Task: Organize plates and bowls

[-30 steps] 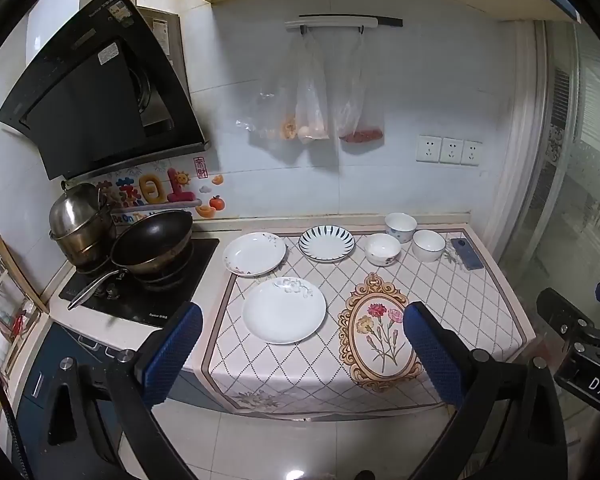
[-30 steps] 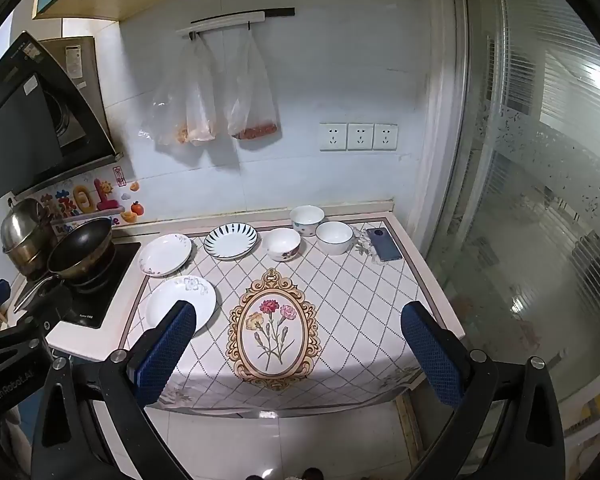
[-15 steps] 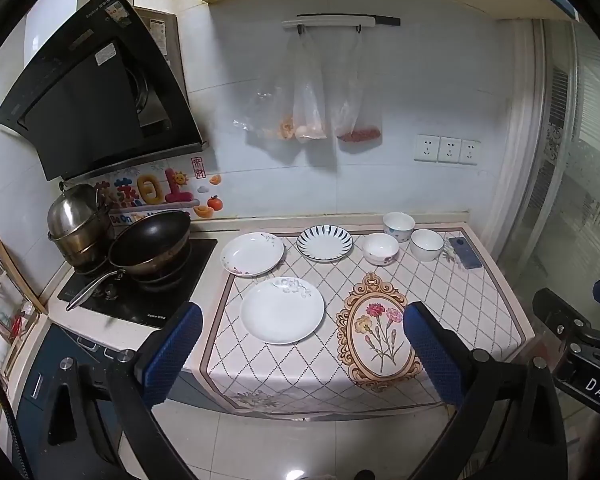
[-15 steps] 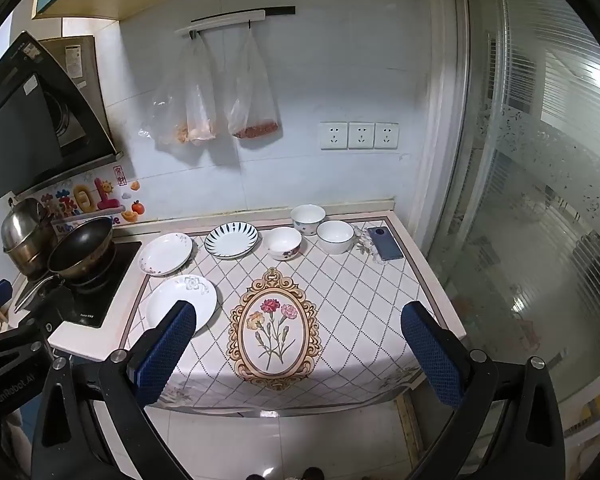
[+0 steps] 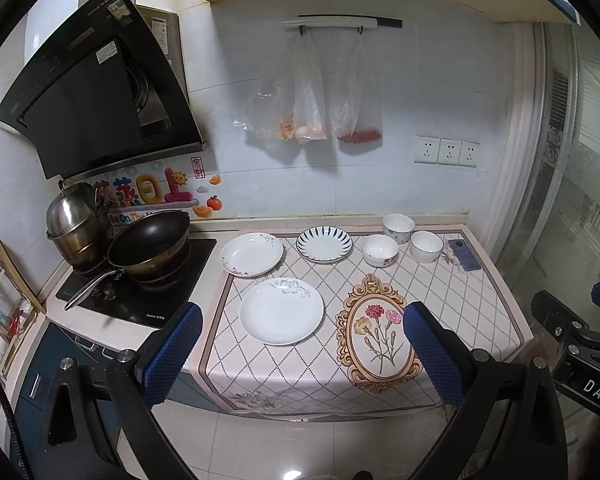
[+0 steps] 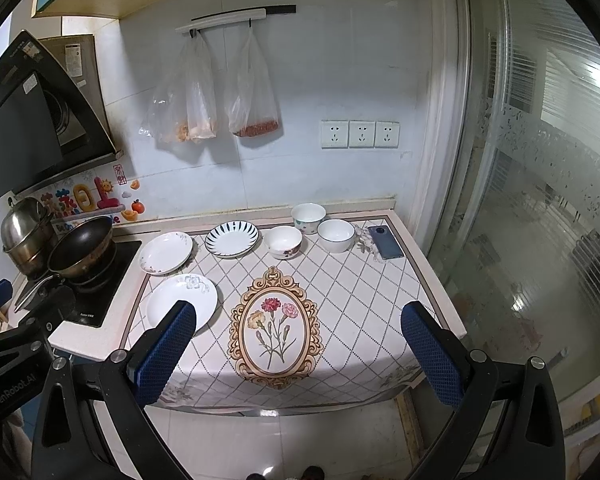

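Plates and bowls sat on the patterned cloth [image 5: 452, 292] covering the counter, in the same spots as 1 second before; only drifted slightly in view as both cameras shifted a little. Counted 3 plates: plain white plate [image 5: 281, 312] nearest the front, flower-rimmed plate [image 5: 252, 255] behind it beside the stove [image 5: 140, 300], blue-striped plate [image 5: 324, 244] to its right. Counted 3 bowls: floral bowl [image 5: 380, 250] just right of the striped plate, dotted bowl [image 5: 398, 228] against the back ledge, plain bowl [image 5: 426, 246] farthest right, close to a phone [image 5: 464, 254]. Counted also 1 wok [image 5: 150, 242] and 1 steel pot [image 5: 78, 220] on the stove, 3 wall sockets [image 6: 360, 134], and plastic bags [image 6: 220, 96] hanging from the rail. Left gripper [image 5: 300, 356] and right gripper [image 6: 300, 352] both held wide apart, gripping nothing, back off the front edge of the counter. Front and right stretches of cloth, around the flower medallion [image 6: 275, 326], lay bare of dishes; back row crowded near the wall, with the white plate near the cloth's left border.
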Demonstrator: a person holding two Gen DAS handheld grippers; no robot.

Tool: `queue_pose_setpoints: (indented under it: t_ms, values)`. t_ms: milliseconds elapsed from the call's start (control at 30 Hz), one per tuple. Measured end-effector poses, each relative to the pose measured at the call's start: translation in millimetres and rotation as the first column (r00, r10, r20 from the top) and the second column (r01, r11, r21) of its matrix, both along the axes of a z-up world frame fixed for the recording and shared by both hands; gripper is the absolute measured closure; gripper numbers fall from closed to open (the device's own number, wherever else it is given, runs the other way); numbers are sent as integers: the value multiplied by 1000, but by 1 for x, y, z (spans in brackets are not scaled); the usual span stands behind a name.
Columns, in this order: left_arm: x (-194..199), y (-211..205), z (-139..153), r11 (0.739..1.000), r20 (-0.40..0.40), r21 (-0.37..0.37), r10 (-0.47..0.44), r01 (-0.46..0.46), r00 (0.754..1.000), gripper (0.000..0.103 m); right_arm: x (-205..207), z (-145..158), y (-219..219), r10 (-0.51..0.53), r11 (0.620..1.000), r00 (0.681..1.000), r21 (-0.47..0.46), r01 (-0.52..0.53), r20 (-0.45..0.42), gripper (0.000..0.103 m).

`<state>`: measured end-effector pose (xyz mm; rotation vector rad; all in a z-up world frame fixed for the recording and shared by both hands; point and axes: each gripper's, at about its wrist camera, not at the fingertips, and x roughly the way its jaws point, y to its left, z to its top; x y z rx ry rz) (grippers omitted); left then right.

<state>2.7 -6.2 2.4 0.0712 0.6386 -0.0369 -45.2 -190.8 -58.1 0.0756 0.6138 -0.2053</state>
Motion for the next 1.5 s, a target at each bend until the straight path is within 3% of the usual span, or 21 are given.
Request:
queue_pose_setpoints:
  t_ms: [1500]
  values:
    - [1, 10, 4, 1000, 14, -8, 0, 0, 1000, 0, -2, 12, 2, -3, 1000, 1000, 1, 3, 18, 0]
